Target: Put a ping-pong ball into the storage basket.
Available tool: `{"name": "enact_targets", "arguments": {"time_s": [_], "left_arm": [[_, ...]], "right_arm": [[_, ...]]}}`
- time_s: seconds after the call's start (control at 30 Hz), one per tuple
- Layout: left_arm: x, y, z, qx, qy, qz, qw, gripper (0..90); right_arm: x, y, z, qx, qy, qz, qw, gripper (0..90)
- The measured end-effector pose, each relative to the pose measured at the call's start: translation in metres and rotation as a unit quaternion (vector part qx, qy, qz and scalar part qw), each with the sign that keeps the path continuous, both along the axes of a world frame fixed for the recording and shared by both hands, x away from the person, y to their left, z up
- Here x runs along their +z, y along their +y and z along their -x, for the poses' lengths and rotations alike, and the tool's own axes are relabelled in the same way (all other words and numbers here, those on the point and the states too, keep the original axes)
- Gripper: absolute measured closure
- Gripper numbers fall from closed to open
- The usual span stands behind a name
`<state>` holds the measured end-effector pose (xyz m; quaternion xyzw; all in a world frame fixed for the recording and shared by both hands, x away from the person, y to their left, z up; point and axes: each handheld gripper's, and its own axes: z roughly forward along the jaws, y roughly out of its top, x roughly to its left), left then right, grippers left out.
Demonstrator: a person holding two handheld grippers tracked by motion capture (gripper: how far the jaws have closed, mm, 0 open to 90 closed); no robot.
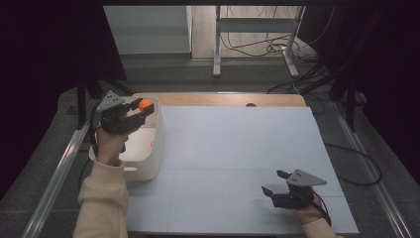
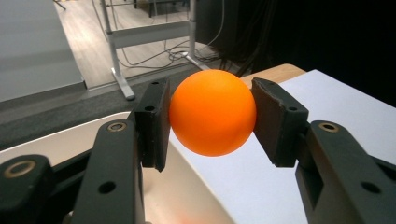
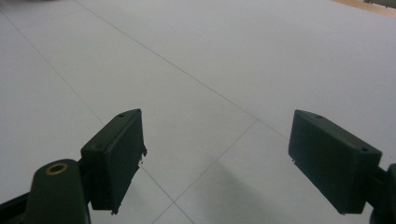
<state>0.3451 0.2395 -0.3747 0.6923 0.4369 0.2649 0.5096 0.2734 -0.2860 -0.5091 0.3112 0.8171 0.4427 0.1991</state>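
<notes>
Overhead, the left gripper (image 1: 140,110) pinches a smooth orange ball (image 1: 145,104) (matte) above the white bin (image 1: 148,163) — right gripper (image 1: 274,182) jaws apart.

A white sheet (image 1: 237,158) covers the wooden table (image 1: 223,99); cables (image 1: 257,47) trail behind.

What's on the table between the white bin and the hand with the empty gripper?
Nothing. In the high view, bare white table sheet stretches from the white bin to the right gripper, whose jaws stand open.
</notes>
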Motion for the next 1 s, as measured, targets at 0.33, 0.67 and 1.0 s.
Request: {"name": "enact_targets", "arguments": {"time_s": [0.33,0.67,1.0], "left_arm": [[-0.006,0.01,-0.006,0.024,0.01,-0.001,0.9997,50.0],[-0.015,0.01,-0.014,0.036,0.028,-0.026,0.9986,49.9],[-0.028,0.01,-0.025,0.032,0.071,-0.047,0.9958,49.7]], "right_arm": [[0.0,0.0,0.0,0.0,0.001,0.001,1.0,18.8],[0.0,0.0,0.0,0.002,0.001,0.0,1.0,18.8],[0.0,0.0,0.0,0.002,0.001,0.0,1.0,18.8]]}}
